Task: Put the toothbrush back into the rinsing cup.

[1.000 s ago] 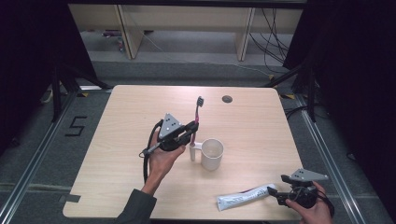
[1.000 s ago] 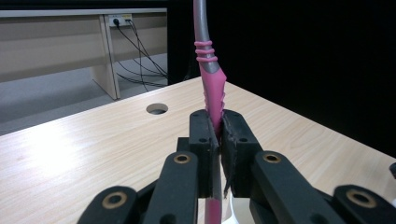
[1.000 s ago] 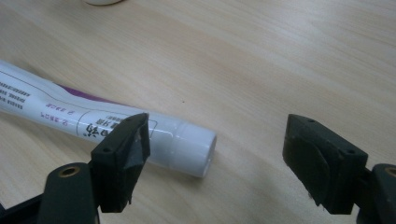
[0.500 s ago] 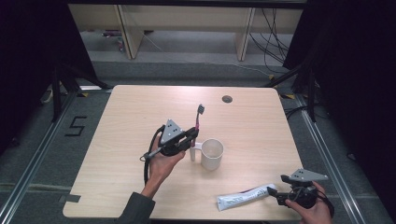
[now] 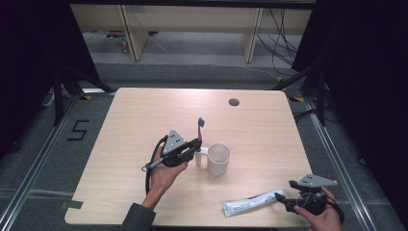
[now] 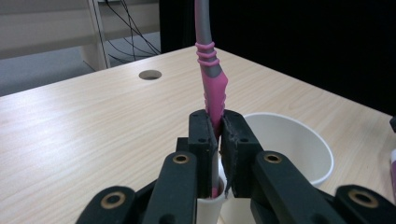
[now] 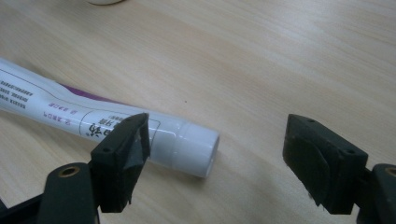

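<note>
Toothbrush (image 6: 212, 88) stands upright, clamped by its pink handle in my left gripper (image 5: 194, 147), just left of the white cup (image 5: 218, 159) at mid-table. I should shift it right over the rim, keep it vertical, and lower before letting go. My right gripper (image 7: 217, 163) hangs with jaws apart at the toothpaste tube's (image 7: 93, 119) cap, near right.
</note>
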The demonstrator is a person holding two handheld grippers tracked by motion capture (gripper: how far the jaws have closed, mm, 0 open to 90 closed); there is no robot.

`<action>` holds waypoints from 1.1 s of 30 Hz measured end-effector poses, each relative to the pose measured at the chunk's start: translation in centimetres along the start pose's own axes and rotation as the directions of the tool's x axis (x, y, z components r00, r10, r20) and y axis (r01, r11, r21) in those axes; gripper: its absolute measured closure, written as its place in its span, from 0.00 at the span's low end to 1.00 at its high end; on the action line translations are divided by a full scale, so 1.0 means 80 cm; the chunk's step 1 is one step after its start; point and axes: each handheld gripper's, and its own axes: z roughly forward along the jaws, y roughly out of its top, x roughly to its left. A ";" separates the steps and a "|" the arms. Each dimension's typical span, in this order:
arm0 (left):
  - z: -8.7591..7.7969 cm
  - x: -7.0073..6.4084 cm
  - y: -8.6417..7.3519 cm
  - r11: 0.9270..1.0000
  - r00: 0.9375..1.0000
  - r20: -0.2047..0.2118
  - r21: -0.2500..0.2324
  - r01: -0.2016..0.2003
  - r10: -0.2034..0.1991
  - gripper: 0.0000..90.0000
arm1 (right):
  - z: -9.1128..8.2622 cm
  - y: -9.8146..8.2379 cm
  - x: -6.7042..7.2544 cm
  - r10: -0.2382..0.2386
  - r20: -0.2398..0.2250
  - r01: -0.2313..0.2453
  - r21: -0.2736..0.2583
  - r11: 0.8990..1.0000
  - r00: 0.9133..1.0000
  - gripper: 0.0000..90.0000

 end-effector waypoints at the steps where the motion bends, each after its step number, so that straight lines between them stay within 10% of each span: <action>1: 0.000 0.001 -0.001 1.000 1.000 0.003 0.001 -0.002 0.002 0.92 | 0.000 0.000 0.000 0.001 0.000 -0.001 0.001 1.000 1.000 0.27; 18: 0.001 0.001 -0.014 0.999 1.000 0.002 0.033 -0.007 0.007 0.88 | 0.000 0.000 0.000 0.002 0.000 -0.002 0.002 1.000 1.000 0.27; 33: -0.016 0.002 -0.004 1.000 0.999 -0.043 0.012 0.029 -0.029 0.53 | 0.001 0.000 -0.002 -0.026 0.009 0.026 -0.012 1.000 1.000 0.27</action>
